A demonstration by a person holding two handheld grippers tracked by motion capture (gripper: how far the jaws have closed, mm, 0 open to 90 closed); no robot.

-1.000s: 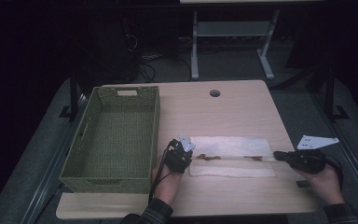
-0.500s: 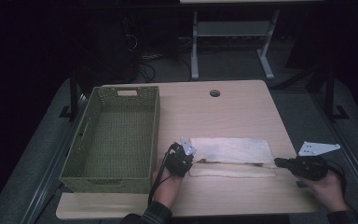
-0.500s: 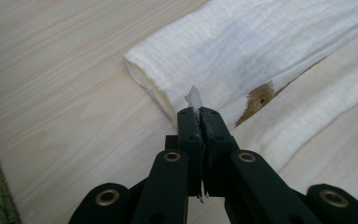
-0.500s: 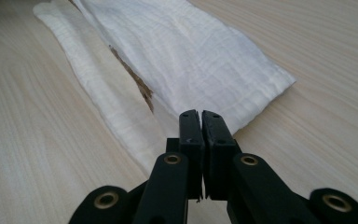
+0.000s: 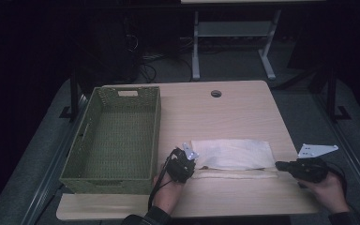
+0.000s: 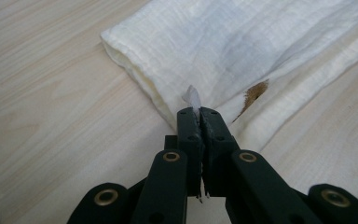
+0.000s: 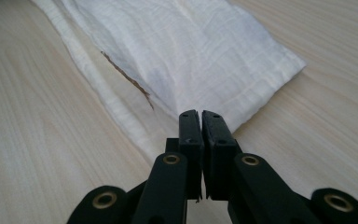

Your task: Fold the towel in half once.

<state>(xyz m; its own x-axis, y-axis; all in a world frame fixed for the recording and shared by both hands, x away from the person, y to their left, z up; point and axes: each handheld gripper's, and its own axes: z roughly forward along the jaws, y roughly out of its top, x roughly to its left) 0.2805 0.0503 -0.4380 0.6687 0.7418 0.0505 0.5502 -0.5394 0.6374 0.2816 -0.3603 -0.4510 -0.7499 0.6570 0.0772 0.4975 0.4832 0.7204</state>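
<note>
I hold my left gripper point(image 5: 191, 163) at the left end of a white muslin cloth point(image 5: 232, 153) that lies folded into a long band across the near half of the table point(image 5: 243, 108), and my right gripper point(image 5: 280, 165) at its right end. In the left gripper view my left gripper point(image 6: 199, 112) has its jaws pressed together on the cloth point(image 6: 242, 42), with a small peak of white fabric sticking up between the tips. In the right gripper view my right gripper point(image 7: 200, 113) also has its jaws closed, pinching the near edge of the cloth point(image 7: 191, 46) where the fabric runs in under the tips. The cloth lies flat on the wood between my two hands, its folded upper layer wider than the narrow rolled strip point(image 5: 236, 174) along the edge nearest me. A brown stain point(image 6: 254, 91) shows on the fabric just beside my left jaws, and a thin brown streak point(image 7: 126, 77) runs along a fold in the right gripper view. My left hand point(image 5: 168, 190) comes up from the near edge of the table, and my right hand point(image 5: 326, 190) sits at the table's right edge. A green woven basket point(image 5: 157, 136) stands on the left part of the table, just beside my left gripper and apart from the cloth
</note>
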